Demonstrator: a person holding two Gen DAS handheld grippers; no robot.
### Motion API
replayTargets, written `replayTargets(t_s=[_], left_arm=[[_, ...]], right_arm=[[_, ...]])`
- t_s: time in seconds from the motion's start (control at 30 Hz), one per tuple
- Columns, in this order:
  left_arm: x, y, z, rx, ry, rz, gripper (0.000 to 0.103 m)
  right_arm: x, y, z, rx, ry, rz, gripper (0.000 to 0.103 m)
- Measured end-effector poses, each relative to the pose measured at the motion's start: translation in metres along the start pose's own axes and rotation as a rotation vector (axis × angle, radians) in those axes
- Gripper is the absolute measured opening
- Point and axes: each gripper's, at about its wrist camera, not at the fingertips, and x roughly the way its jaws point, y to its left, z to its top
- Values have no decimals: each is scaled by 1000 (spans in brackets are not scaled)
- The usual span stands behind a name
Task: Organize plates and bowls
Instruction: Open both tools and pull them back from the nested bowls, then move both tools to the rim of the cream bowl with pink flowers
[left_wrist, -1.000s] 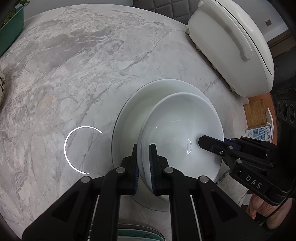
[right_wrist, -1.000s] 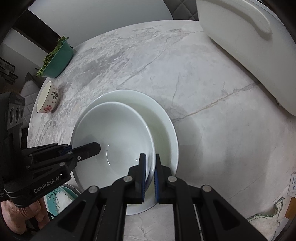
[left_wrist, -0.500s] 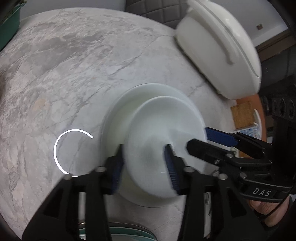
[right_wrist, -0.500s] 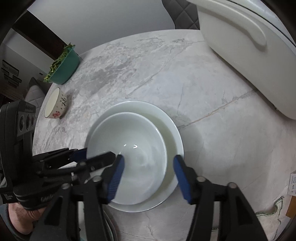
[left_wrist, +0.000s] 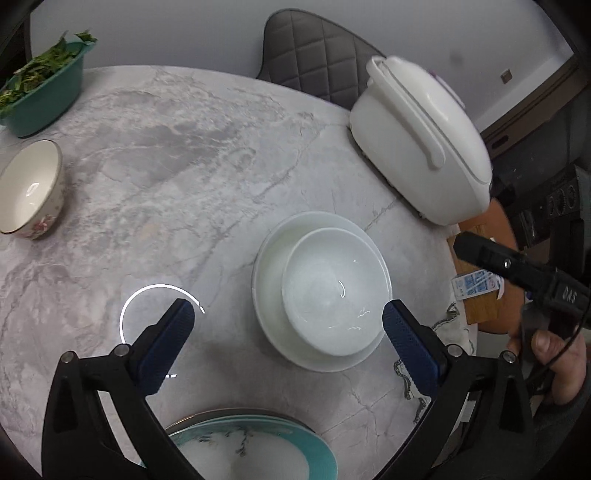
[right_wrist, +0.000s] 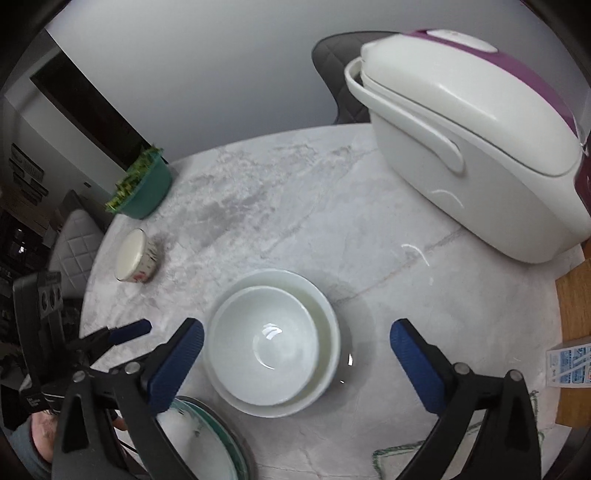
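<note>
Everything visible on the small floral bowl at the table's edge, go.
The floral bowl is small and looks ceramic: cream inside, pink flower print on its outer wall, a thin dark rim. It stands upright and empty on the marble table, alone near the edge, in front of the green tub of leafy greens. Nothing touches it but the table.

A plain white bowl (left_wrist: 334, 291) is nested upright in a larger white bowl (left_wrist: 269, 258), offset toward 4 o'clock, near the table's centre. A floral-patterned bowl (left_wrist: 31, 190) is seen upright at 9 o'clock, well apart, and teal-rimmed plates (left_wrist: 258, 446) are stacked at 6 o'clock.
</note>
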Motion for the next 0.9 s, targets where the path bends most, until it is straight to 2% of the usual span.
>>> replayTargets(t_s=[0.17,0.43,0.53,0.63,0.8,0.9], left_arm=[[-50,51,-7,-61,-77,33,103],[-117,207,-2,-244,-154,208,103],[-126,261,8,-321,-127,267,103],[-125,298,20,-350,-107,268,102],[-97,320,43,-325,-43,266,102],[-73,323,52,-273,1,310,102]], right_arm=[[4,33,16,-1,-29,155,103],[70,136,36,-138,91,263,103],[96,176,49,-182,132,239,103],[124,212,61,-231,165,183,97],[171,244,75,-239,227,146,96],[201,251,80,-236,264,113,95]])
